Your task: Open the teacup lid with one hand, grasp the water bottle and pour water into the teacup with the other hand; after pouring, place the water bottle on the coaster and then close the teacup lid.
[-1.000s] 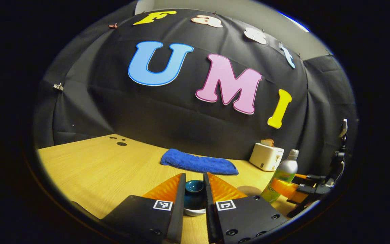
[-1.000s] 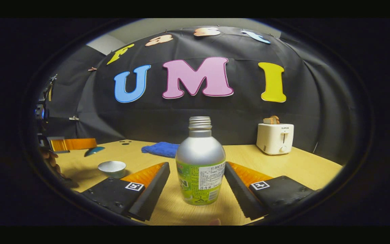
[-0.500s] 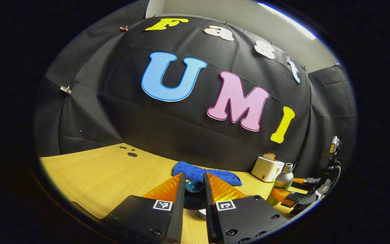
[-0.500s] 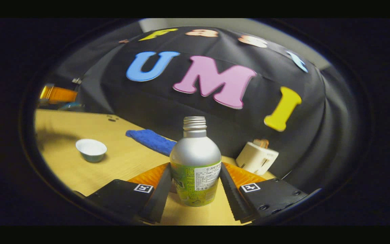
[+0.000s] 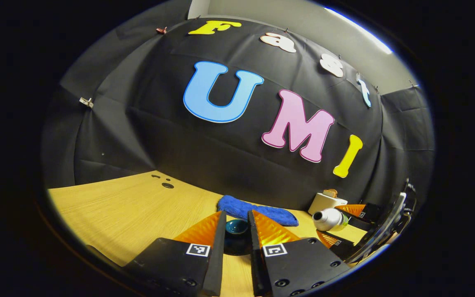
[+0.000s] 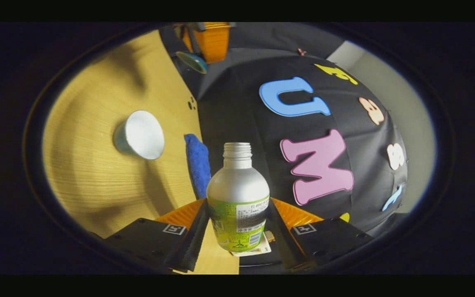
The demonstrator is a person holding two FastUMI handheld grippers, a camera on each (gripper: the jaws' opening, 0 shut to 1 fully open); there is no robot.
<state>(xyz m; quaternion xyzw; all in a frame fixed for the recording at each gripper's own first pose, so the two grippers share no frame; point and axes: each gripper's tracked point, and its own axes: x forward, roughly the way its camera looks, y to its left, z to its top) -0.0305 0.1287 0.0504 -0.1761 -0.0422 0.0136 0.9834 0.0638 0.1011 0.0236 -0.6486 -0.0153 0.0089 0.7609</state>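
My left gripper (image 5: 236, 215) is shut on the knob of the dark teal teacup lid (image 5: 237, 244) and holds it up above the table. In the right gripper view that lid (image 6: 191, 62) hangs under the left gripper (image 6: 209, 39), well away from the cup. The uncovered teacup (image 6: 138, 134), white inside, stands on the wooden table (image 6: 97, 181). My right gripper (image 6: 237, 203) is shut on the silver, green-labelled water bottle (image 6: 237, 187), which has no cap. The bottle (image 5: 327, 218) is off the table and lies nearly sideways in the right gripper (image 5: 339, 223).
A blue cloth (image 5: 258, 209) lies along the back of the table by the black wall. A white toaster (image 5: 327, 201) stands at the back right. Small dark holes (image 5: 166, 185) mark the tabletop at the far left.
The right gripper closed on the bottle, lifted it and rolled it over toward the cup's side. The left gripper rose a little with the lid in it.
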